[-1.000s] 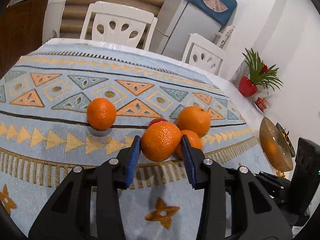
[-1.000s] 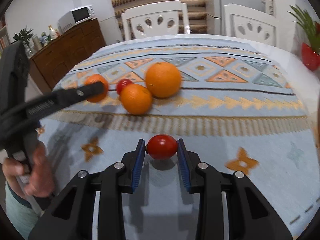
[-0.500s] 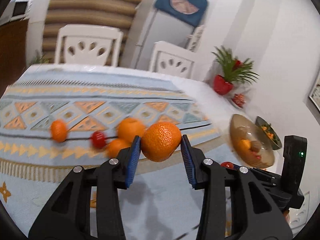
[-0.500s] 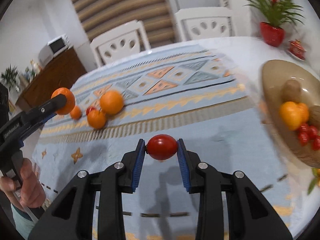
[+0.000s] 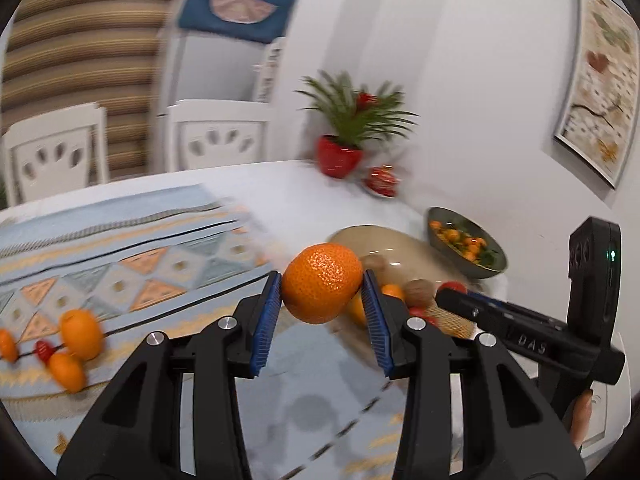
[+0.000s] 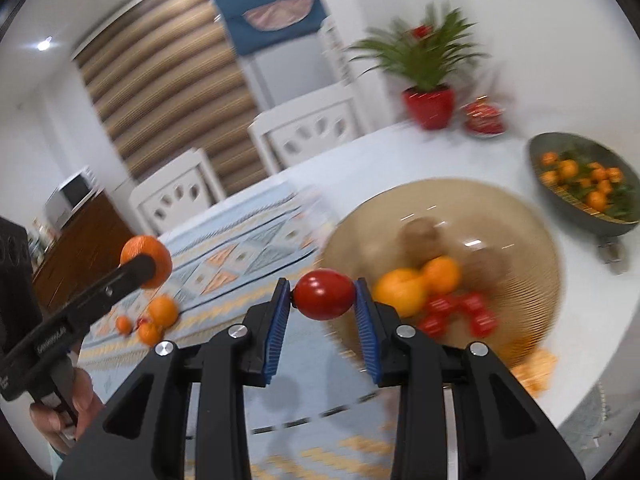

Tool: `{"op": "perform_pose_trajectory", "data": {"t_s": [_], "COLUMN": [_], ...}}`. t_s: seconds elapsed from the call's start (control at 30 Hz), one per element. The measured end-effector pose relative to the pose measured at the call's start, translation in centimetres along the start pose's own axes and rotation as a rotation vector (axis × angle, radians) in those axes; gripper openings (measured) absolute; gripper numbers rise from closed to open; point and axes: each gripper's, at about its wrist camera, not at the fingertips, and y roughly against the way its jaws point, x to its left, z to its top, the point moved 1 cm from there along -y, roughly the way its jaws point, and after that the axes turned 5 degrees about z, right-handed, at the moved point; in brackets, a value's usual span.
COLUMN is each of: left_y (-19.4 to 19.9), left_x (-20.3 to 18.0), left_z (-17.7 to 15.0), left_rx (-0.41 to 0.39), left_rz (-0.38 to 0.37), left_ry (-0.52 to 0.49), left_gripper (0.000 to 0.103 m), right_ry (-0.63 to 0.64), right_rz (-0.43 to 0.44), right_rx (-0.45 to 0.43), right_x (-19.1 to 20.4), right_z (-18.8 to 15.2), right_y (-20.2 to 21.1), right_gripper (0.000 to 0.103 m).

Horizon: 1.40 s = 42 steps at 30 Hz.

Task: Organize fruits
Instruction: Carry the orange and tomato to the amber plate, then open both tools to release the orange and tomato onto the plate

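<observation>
Left gripper [image 5: 322,292] clamps a firm tangerine [image 5: 322,288] across its middle; right gripper [image 6: 323,294] pinches a soft, slippery-looking tomato [image 6: 324,294].

Both of my views are brightly and evenly lit. In my right view a ceiling lamp [image 6: 44,45] shows as a small hot spot at upper left, with a second glow at the top edge. Soft shadows of my jaws fall on the table [image 5: 320,412] directly below them. The held orange [image 5: 322,282] and tomato [image 6: 324,294] render sharp, as do my jaws. Everything behind is motion-smeared: chairs [image 5: 216,136], plant [image 6: 424,56], tan bowl [image 6: 532,240] and its fruit. Glare streaks cross that bowl. Fisheye curvature bends straight lines toward black, vignetted corners.
</observation>
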Motion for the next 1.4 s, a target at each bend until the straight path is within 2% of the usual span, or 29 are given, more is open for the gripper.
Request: {"op": "perform_pose_trajectory", "data": {"t_s": [0.27,0.4,0.53,0.8,1.0,1.17,1.23,1.4], "left_y": [-4.0,-6.3,-8.4,-10.9,-11.5,-12.1,-12.1,-11.8], "left_x": [-6.6,-8.0,-9.0,-9.7,-9.5,-9.7,-9.7,-8.5], "left_z": [0.6,-0.4,-1.6,-3.3,-3.8,-4.1,-4.1,-4.0], "left_rx": [0.048,0.103,0.156,0.228,0.252,0.276,0.275,0.271], "left_rz": [-0.114,-0.153,-0.161,-0.175,-0.185,-0.188,-0.181,-0.174], "left_ry": [-0.054,-0.048,-0.056,-0.068,-0.074,-0.072,-0.069,-0.045], "left_gripper": [0.04,0.04,0.04,0.04,0.04,0.041,0.05,0.05], "right_ry": [-0.119,-0.169,-0.181,-0.2,-0.216,-0.221,-0.238,-0.265], "right_rz": [-0.072,-0.089,-0.102,-0.115,-0.124,-0.133,-0.137,-0.131], "right_rx": [-0.027,0.007,0.032,0.078,0.099,0.102,0.097,0.071], "right_x": [-6.7,-9.0,-9.8,-10.7,-11.1,-11.0,-11.3,-11.7], "right_z": [1.0,0.1,-0.6,-1.7,-2.3,-2.2,-2.2,-2.1], "right_y": [2.4,1.7,1.2,0.0,-0.7,-0.8,-0.6,0.1], "right_gripper": [0.032,0.032,0.032,0.032,0.032,0.036,0.044,0.044]}}
